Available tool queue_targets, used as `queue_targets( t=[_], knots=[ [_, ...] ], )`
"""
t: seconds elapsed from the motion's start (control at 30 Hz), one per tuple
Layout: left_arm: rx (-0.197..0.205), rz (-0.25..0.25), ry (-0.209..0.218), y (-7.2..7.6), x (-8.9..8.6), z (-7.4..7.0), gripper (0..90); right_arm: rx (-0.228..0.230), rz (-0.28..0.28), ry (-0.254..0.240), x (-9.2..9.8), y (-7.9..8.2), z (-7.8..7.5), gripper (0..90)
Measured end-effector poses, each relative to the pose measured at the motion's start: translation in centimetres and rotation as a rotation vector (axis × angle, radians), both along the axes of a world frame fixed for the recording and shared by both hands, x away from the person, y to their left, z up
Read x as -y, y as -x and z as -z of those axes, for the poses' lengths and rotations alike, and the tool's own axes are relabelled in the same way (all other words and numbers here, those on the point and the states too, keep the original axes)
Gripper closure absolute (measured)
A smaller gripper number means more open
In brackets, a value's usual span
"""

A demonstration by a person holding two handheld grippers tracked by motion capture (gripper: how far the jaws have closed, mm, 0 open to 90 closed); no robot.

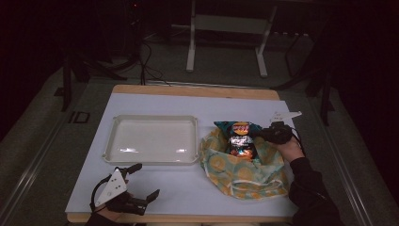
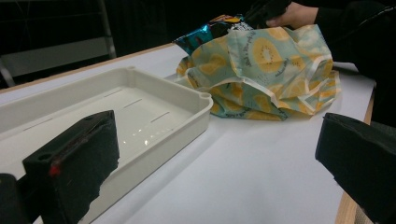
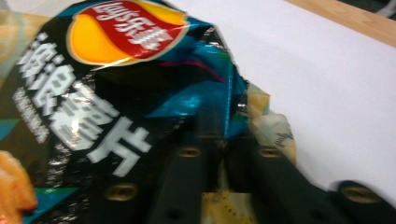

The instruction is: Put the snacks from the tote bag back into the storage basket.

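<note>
Crisp bag point(image 1: 241, 139): near the desk's right edge, standing half inside the crumpled fruit-print cloth bag point(image 1: 244, 175), top sticking out toward the far edge.
Right gripper point(image 1: 263, 133): jaws pressed together on the crisp bag's top side edge, foil pinched between the pads in the right gripper view point(image 3: 219, 140); a bit of the cloth bag's rim looks caught just beside the pinch.
Left gripper point(image 1: 141, 181): jaws wide apart, nothing between them, resting at the desk's near left corner, just in front of the white tray point(image 1: 113, 155).
Weight: light, judging by the puffed, air-filled look.
Stiffness: soft, crinkly film; likely to buckle and swing rather than stay straight when lifted.
Surface: glossy foil, probably slippery, so a grip on the flat sealed seam should hold better than on the bulging body.
Fragility: contents easily crushed; better pinched at the edge, never across the middle.
Risk: cloth bag dragged up along with it unless held down.
Tray: empty, toward the desk's left side, just beside the cloth bag.
</note>
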State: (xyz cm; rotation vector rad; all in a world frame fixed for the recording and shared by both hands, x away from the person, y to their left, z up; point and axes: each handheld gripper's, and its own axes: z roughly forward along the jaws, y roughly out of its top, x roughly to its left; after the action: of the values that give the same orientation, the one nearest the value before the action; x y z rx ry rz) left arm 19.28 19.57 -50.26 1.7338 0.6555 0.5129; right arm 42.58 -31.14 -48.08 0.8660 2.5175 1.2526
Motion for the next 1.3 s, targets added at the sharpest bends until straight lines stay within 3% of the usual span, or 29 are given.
queue_targets(
  t=[0.27, 0.6, 1.0, 1.3],
  knots=[
    [0.001, -0.001, 0.000, 0.0, -0.1, 0.0, 0.1, 0.035, 0.012, 0.026, -0.4, 0.4, -0.8, 90.0],
    [0.001, -0.004, 0.000, 0.0, -0.1, 0.0, 0.1, 0.095, 0.025, -0.047, 0.5, 1.2, -2.7, 90.0],
    [0.003, -0.008, 0.002, 0.0, -0.1, 0.0, 0.1, 0.150, -0.045, -0.116, 0.0, 2.9, -5.6, 90.0],
    [0.006, -0.009, 0.003, 0.0, -0.1, 0.0, 0.1, 0.203, -0.057, -0.142, -0.3, 3.7, -8.3, 90.0]
  ],
)
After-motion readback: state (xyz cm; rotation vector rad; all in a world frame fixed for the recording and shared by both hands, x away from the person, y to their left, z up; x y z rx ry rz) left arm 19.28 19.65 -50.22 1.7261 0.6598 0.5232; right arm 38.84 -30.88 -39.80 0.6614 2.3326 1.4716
